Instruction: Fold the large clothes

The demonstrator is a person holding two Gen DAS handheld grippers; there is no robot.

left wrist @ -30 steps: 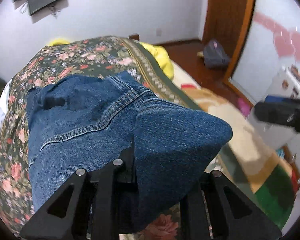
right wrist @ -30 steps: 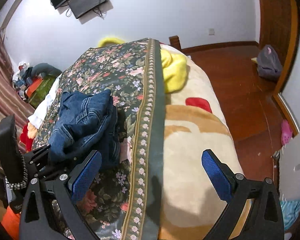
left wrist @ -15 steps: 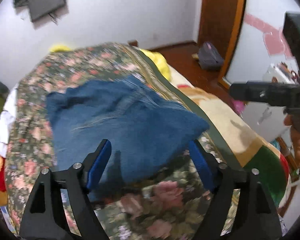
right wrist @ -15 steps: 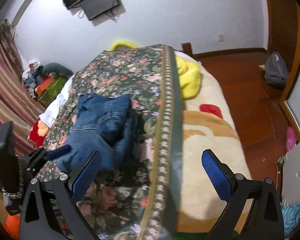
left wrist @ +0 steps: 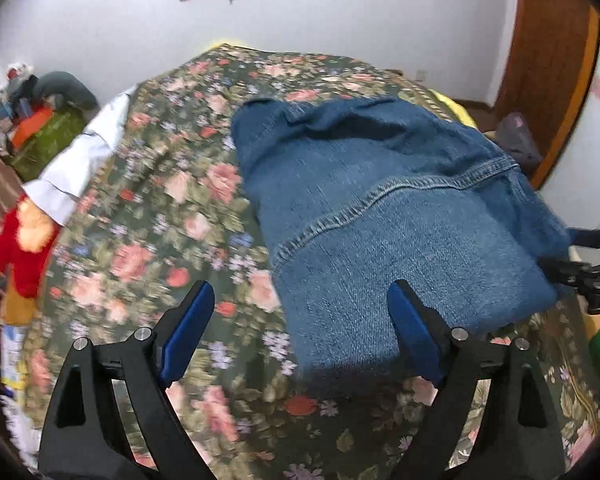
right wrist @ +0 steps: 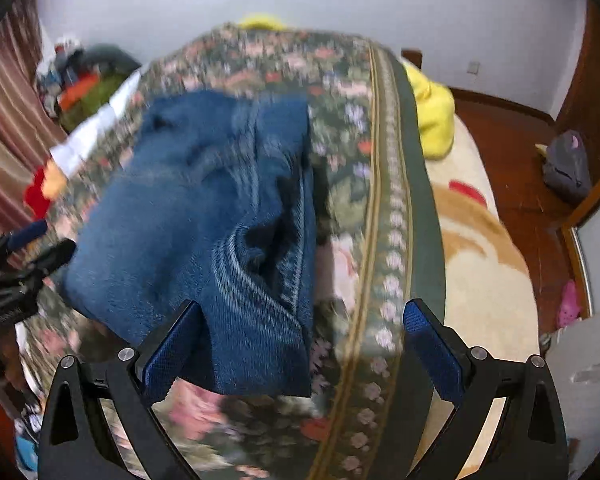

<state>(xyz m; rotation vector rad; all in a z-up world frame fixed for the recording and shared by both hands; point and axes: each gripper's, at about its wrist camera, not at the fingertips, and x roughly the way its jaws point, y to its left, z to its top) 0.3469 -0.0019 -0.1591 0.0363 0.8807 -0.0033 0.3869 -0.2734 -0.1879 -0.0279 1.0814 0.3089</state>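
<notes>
Floral bedspread (left wrist: 148,208) bore folded jeans (left wrist: 380,208). Denim looked heavy, stiff-ish (judgement); grip thick seam edge. L gripper (left wrist: 300,336) & R gripper (right wrist: 304,344): jaws wide, empty.

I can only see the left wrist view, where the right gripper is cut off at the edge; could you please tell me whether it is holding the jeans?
Observer: No. The right gripper is open, and the near edge of the jeans lies unclamped between its fingers.
Operator: Thank you. Is the fold tidy on that side?
Observer: Not quite. In the right wrist view a layer gapes open along the jeans' right edge, leaving a dark gap.
</notes>
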